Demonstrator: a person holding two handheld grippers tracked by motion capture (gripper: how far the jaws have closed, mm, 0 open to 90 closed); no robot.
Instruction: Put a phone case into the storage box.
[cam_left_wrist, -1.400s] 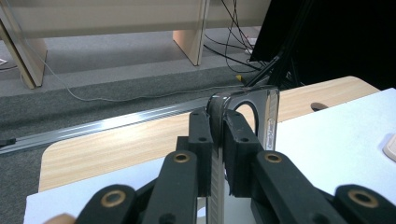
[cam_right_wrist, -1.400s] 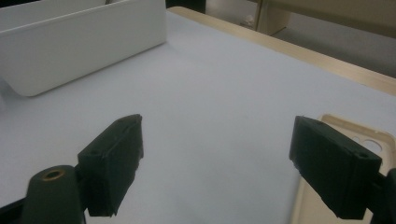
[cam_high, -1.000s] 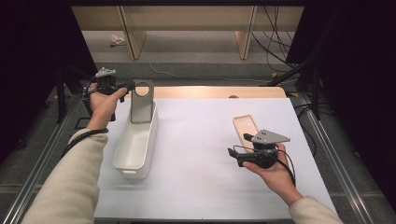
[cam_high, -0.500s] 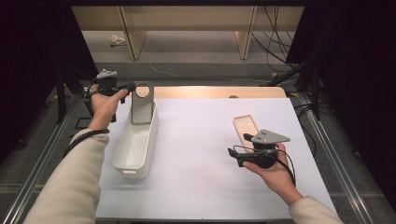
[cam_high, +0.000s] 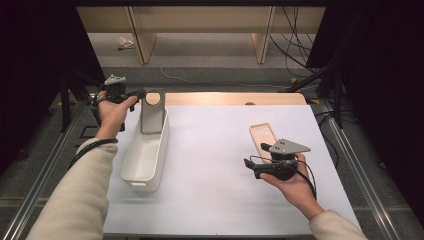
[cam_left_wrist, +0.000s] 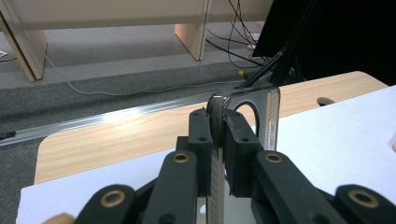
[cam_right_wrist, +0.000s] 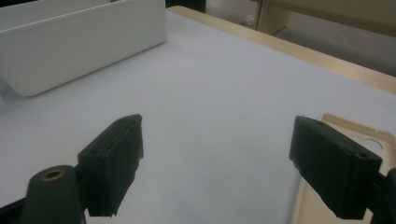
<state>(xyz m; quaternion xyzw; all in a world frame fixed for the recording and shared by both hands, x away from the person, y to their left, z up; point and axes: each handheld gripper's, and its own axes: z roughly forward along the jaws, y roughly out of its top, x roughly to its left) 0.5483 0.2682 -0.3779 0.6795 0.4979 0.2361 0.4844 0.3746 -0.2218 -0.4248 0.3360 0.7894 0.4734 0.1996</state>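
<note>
Standing upright in the far end of the white bin (cam_high: 145, 155), a grey phone case (cam_high: 152, 111) is pinched along its edge by the left hand-held gripper (cam_high: 137, 94), whose jaws are closed tight on it. From the left gripper view the case (cam_left_wrist: 261, 116) shows edge-on between the two black jaws, its rounded camera cut-out rising just above them. The person's left hand (cam_high: 112, 111) grips the tool just beside the far left corner of the bin, with a cream sleeve (cam_high: 75, 200) running back along the bin's left side.

The bin lies lengthwise on the white worktop (cam_high: 215, 150), its long side running away from the person, and the grey case leans against its far wall.

Well to the right of the bin, the right hand-held gripper (cam_high: 247, 163) hovers low over the worktop, pointing back toward the bin. Its jaws stand wide apart with nothing between them, as the right gripper view makes plain: bare white surface fills the gap. The right hand (cam_high: 292, 185) holds it from below, and a grey three-cornered plate (cam_high: 289, 146) sits on top.

Lying flat just beyond that gripper, on the side away from the bin, is a beige phone case (cam_high: 262, 136), open side up. In the right gripper view its corner (cam_right_wrist: 369, 135) appears behind the right-hand jaw, while the bin's white wall (cam_right_wrist: 84, 46) shows at the upper left.
</note>
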